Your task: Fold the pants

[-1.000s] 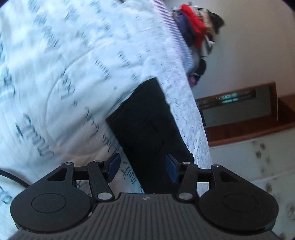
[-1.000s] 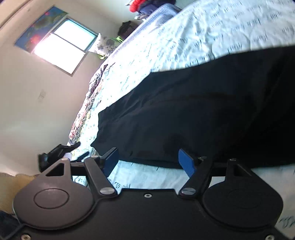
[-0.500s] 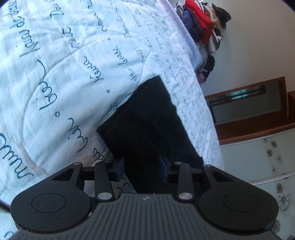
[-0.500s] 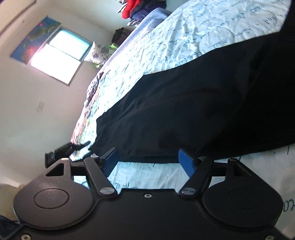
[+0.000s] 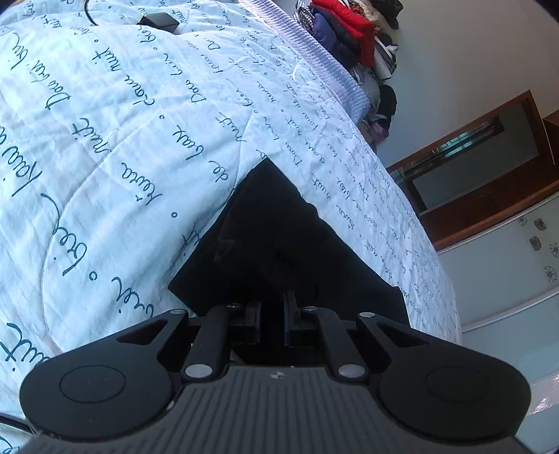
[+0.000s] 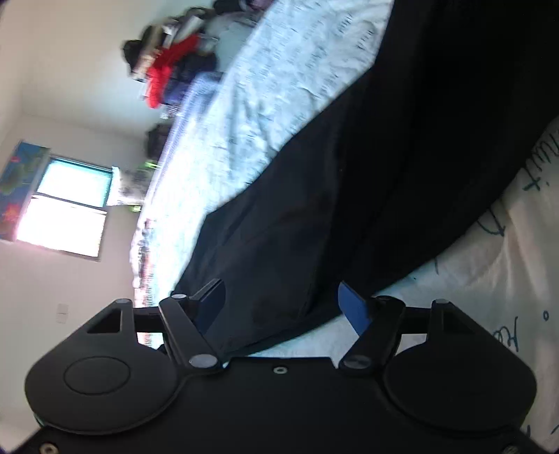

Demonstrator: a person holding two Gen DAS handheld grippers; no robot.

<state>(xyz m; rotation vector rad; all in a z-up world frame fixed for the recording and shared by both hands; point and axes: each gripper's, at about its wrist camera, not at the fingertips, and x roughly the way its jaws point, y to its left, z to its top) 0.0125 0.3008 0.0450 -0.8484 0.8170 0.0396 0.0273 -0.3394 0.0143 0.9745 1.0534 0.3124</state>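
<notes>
Black pants (image 5: 279, 244) lie on a white bedspread with blue handwriting (image 5: 122, 139). In the left wrist view my left gripper (image 5: 271, 319) is shut on the near edge of the pants, and the dark cloth rises a little around its blue pads. The right wrist view shows the pants (image 6: 349, 192) stretching away as a long dark band across the bed. There my right gripper (image 6: 281, 305) stands open, its blue pads (image 6: 353, 307) on either side of the near end of the pants without pressing on the cloth.
A heap of clothes with a red jacket (image 5: 353, 31) sits at the far end of the bed. A dark box with a cable (image 5: 159, 19) lies on the bedspread. A wooden-framed opening (image 5: 471, 174) is beyond the bed's right edge. A bright window (image 6: 66, 209) is on the left.
My left gripper closed from open onto the edge of the pants and lifted slightly. My right gripper stayed open, rolled, and slid along toward the end of the pants.
</notes>
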